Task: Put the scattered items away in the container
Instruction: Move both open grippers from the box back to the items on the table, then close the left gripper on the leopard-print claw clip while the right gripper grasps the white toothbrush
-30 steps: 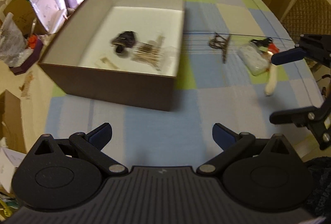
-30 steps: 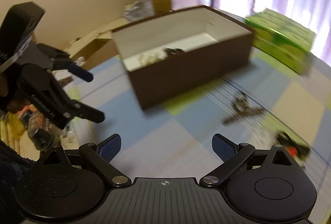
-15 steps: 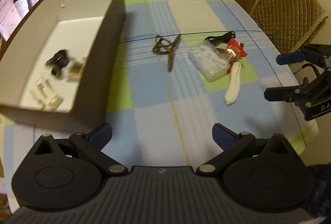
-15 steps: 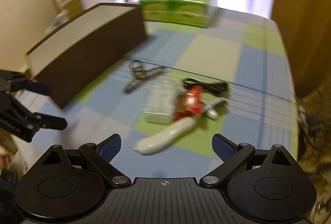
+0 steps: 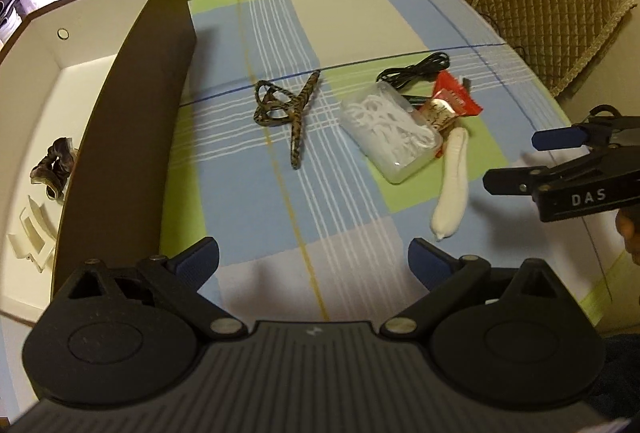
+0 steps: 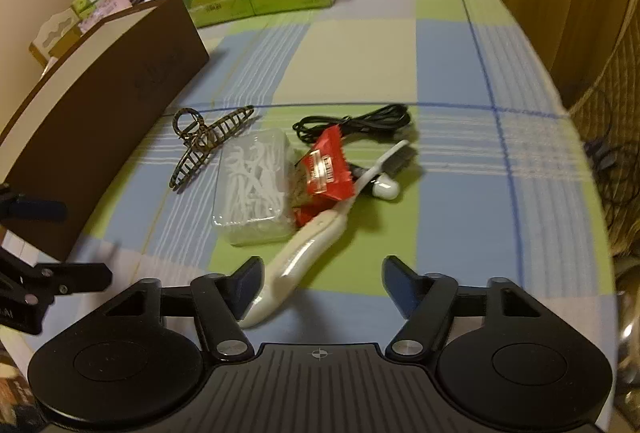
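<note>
Scattered items lie in a loose cluster on the bench, toward its right edge and well apart from the brown cardboard box [image 5: 132, 121] that stands along the left side. A tortoiseshell hair claw [image 5: 286, 113] sits alone, nearest the box wall. Just beside it, a clear case of floss picks [image 6: 256, 185] touches a red snack packet [image 6: 328, 169], and a white toothbrush [image 6: 312, 245] runs under the packet with its handle pointing back at the near edge. A black cable [image 6: 360, 123] coils behind them, next to a white earbud-like piece [image 6: 386, 187] (too small to name surely).

Inside the box already rest a dark scrunchie [image 5: 54, 165] and a pale clip [image 5: 32, 233], so the task looks partly done.

The right tool [image 6: 322, 287] hangs low over the toothbrush handle, which lies against the inner side of its left finger; its jaws have just been closing, but the pads do not yet press on the handle, so I judge it to be lining up a grasp. That handle end is probably chosen because it sticks out free of the pile.

The left tool [image 5: 314, 263] stays spread wide above bare checked cloth at the near edge, holding nothing, likely kept clear so the other can work.
</note>
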{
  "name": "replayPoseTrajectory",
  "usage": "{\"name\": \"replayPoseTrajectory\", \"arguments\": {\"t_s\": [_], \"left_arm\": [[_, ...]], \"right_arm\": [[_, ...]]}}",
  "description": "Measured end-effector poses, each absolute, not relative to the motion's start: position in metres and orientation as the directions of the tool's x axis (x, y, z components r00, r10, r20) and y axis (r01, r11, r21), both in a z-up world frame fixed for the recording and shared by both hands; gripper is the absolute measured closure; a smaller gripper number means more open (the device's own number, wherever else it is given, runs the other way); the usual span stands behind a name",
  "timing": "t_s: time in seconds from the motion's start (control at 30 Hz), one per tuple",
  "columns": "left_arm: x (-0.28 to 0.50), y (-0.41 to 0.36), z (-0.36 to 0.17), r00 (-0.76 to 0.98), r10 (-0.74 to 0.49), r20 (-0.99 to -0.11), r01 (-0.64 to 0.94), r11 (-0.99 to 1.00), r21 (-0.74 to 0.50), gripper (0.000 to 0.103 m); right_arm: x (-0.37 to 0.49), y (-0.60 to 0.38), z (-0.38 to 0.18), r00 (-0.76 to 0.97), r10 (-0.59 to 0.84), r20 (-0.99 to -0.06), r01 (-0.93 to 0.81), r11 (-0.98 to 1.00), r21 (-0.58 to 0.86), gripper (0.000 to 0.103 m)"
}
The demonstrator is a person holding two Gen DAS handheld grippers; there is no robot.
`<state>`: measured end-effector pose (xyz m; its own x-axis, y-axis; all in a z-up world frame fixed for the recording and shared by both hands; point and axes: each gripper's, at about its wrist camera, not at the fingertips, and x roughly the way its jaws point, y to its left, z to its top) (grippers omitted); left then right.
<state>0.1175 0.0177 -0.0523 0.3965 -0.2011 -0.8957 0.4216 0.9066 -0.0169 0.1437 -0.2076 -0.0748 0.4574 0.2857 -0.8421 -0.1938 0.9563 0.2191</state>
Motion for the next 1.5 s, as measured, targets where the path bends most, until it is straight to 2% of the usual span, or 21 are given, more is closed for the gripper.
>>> {"name": "replayPoseTrajectory", "arguments": {"t_s": [0.17, 0.2, 0.23, 0.27, 0.43, 0.53, 0.8, 0.97, 1.37, 1.5], "left_arm": [[0.131, 0.021, -0.061, 0.377, -0.194, -0.905, 0.416, 0.909, -0.022, 0.004], [0.134, 0.021, -0.063, 0.375, -0.194, -0.906, 0.419, 0.908, -0.021, 0.004], [0.137, 0.021, -0.064, 0.373, -0.195, -0.907, 0.422, 0.907, -0.021, 0.004], [0.139, 0.021, -0.065, 0.371, -0.196, -0.907, 0.424, 0.906, -0.022, 0.004], [0.15, 0.019, -0.068, 0.366, -0.205, -0.908, 0.445, 0.895, -0.023, 0.004], [0.156, 0.016, -0.069, 0.369, -0.218, -0.904, 0.459, 0.888, -0.028, 0.005], [0.179, 0.0, -0.076, 0.394, -0.231, -0.89, 0.475, 0.88, -0.018, 0.01], [0.199, -0.013, -0.082, 0.452, -0.2, -0.869, 0.464, 0.885, 0.037, 0.012], [0.232, -0.028, -0.11, 0.487, -0.193, -0.852, 0.463, 0.884, 0.065, 0.035], [0.233, -0.025, -0.113, 0.497, -0.22, -0.839, 0.467, 0.883, 0.045, 0.059]], "right_arm": [[0.152, -0.195, -0.083, 0.465, 0.265, -0.845, -0.167, 0.963, 0.21, 0.032], [0.152, -0.193, -0.084, 0.466, 0.258, -0.847, -0.162, 0.965, 0.205, 0.035], [0.153, -0.192, -0.086, 0.464, 0.253, -0.849, -0.161, 0.966, 0.2, 0.045], [0.154, -0.192, -0.088, 0.461, 0.25, -0.851, -0.159, 0.967, 0.198, 0.047], [0.156, -0.203, -0.091, 0.474, 0.205, -0.856, -0.102, 0.979, 0.177, 0.047], [0.156, -0.214, -0.09, 0.475, 0.163, -0.865, -0.069, 0.987, 0.148, 0.064], [0.161, -0.243, -0.09, 0.491, 0.106, -0.865, -0.033, 0.994, 0.104, 0.064], [0.166, -0.256, -0.089, 0.507, 0.096, -0.856, -0.025, 0.995, 0.097, 0.064], [0.173, -0.269, -0.09, 0.539, 0.098, -0.837, -0.027, 0.995, 0.099, 0.063], [0.172, -0.269, -0.09, 0.543, 0.105, -0.833, -0.04, 0.994, 0.1, 0.063]]}}
